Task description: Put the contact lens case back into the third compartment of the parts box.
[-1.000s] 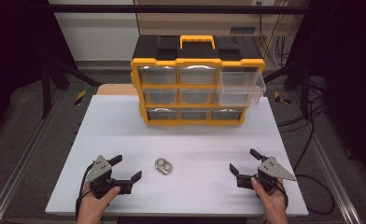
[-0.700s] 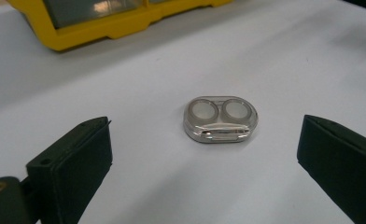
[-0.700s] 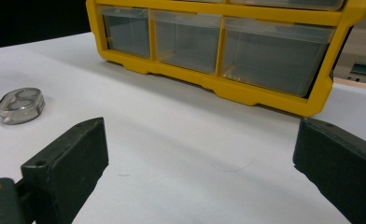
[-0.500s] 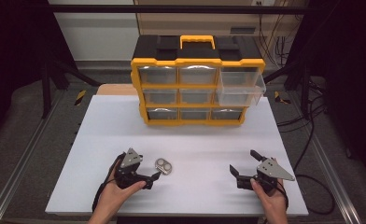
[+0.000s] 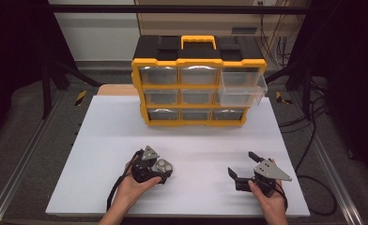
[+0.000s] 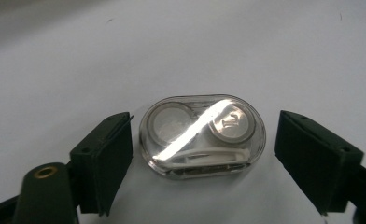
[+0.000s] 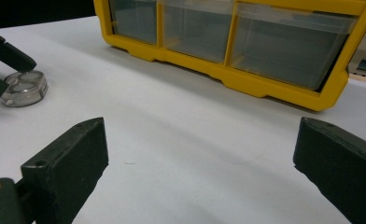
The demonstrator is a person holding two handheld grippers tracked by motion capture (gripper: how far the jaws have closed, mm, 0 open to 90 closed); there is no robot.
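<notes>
Clear case (image 6: 202, 137) lies between jaws of my left gripper (image 6: 202, 158), jaws spread, long axis across gap. My right gripper (image 5: 248, 169) spread, holds nothing, well apart.

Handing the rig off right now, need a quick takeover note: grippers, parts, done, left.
Left gripper: open, jaws either side of the clear case on the white table, not clamped.
Right gripper: open, holds nothing, low over the table's right front.
Yellow organizer at the table's back; its top-right drawer is pulled out.
Done: drawer open, case bracketed.
Left: likely close on the case and put it in the drawer.
</notes>
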